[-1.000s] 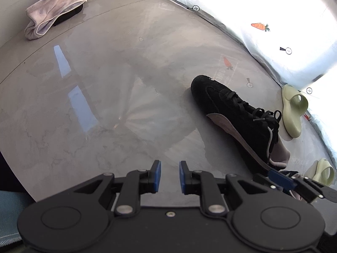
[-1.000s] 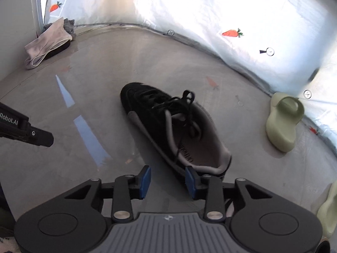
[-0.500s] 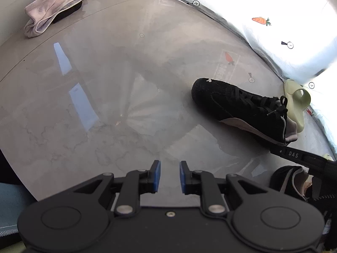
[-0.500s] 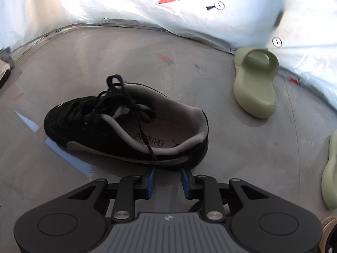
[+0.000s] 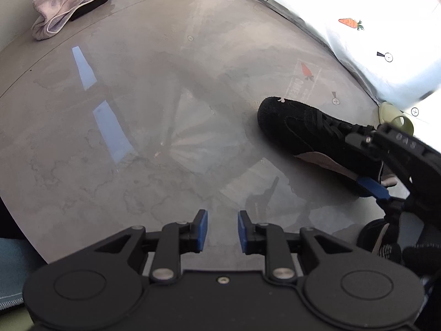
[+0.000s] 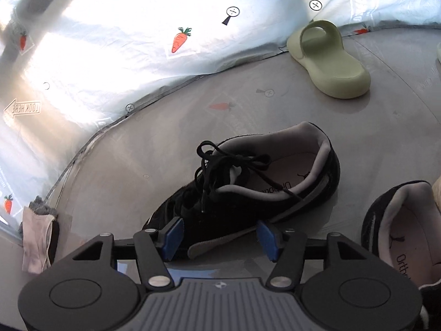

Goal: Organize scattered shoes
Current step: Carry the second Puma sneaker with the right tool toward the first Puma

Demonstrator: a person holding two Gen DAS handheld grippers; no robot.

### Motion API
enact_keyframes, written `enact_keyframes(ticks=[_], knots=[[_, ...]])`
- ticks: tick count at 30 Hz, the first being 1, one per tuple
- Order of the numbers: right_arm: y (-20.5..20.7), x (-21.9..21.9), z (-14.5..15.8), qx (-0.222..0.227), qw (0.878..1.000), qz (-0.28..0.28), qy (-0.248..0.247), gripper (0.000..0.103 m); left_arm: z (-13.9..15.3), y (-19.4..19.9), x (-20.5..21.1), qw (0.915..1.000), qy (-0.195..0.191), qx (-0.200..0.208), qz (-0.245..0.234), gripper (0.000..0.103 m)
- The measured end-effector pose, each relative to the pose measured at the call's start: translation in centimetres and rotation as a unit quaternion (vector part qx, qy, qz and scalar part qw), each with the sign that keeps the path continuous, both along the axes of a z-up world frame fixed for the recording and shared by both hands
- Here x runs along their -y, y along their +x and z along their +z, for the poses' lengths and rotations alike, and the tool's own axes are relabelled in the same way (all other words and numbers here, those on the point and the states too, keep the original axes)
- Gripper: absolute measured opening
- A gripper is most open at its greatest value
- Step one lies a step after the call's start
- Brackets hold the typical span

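Note:
A black sneaker (image 6: 248, 193) with a grey lining rests on the glossy floor, toe at lower left, heel at right. My right gripper (image 6: 220, 239) has its jaws opening. The sneaker's near sole edge lies between the blue pads (image 6: 172, 237), and they do not press on it. A second black sneaker (image 6: 399, 220) sits close on the right. In the left wrist view the first sneaker (image 5: 303, 132) lies right of centre with the right gripper (image 5: 363, 162) at its heel. My left gripper (image 5: 222, 230) hangs over bare floor, jaws opening slightly, nothing between them.
A pale green slide (image 6: 330, 63) lies by the white carrot-print sheet (image 6: 110, 55) along the wall, and another slide (image 6: 438, 52) peeks in at the right edge. A pink cloth (image 5: 71, 2) drapes over something dark in the far left corner. Open floor (image 5: 137, 110) spreads ahead of the left gripper.
The right gripper rolled and opened, letting go of the sneaker's edge; the sneaker now rests on the floor beside the second one. The left gripper stayed put, its gap a little wider.

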State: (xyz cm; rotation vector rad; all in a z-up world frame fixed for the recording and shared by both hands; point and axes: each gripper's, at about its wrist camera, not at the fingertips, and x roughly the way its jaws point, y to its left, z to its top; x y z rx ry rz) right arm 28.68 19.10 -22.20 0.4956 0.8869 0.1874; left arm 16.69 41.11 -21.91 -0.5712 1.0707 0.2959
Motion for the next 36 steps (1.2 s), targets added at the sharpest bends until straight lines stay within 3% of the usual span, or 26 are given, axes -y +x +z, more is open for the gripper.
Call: enact_keyframes(ticks=[1,8,10,20,26,31,36], knots=[[0.3,-0.3,0.0,0.002,1.000,-0.007,0.000,0.077,-0.1,0.0,0.0,1.0000,0.001,-0.002,0.000,0.024],[1.4,-1.6,-0.6,-0.025,0.996,-0.060,-0.068,0.078,-0.2,-0.1,-0.6,1.0000,-0.002,-0.003,0.008,0.024],[1.9,-0.7,-1.5,-0.039,0.996,-0.068,-0.049,0.080,-0.2,-0.1,-0.6,1.0000,-0.002,-0.004,0.006,0.025],[2.9,-0.2,-1.2,-0.031,0.995,-0.008,-0.094,0.080,-0.2,0.1,-1.2,0.9999,-0.007,-0.002,0.011,0.026],[2.4,0.2,-0.9,-0.003,0.990,0.012,-0.138,0.079,-0.1,0.6,-1.1,1.0000,-0.005,0.001,-0.001,0.026],[2.1,1.8,-0.8,0.008,0.986,0.005,-0.166,0.079,-0.2,0.9,-1.1,0.9999,-0.009,0.001,-0.005,0.026],[2.1,3.1,-0.7,-0.004,0.989,-0.015,-0.149,0.079,-0.4,1.1,-1.0,0.9999,-0.012,0.001,-0.010,0.026]])
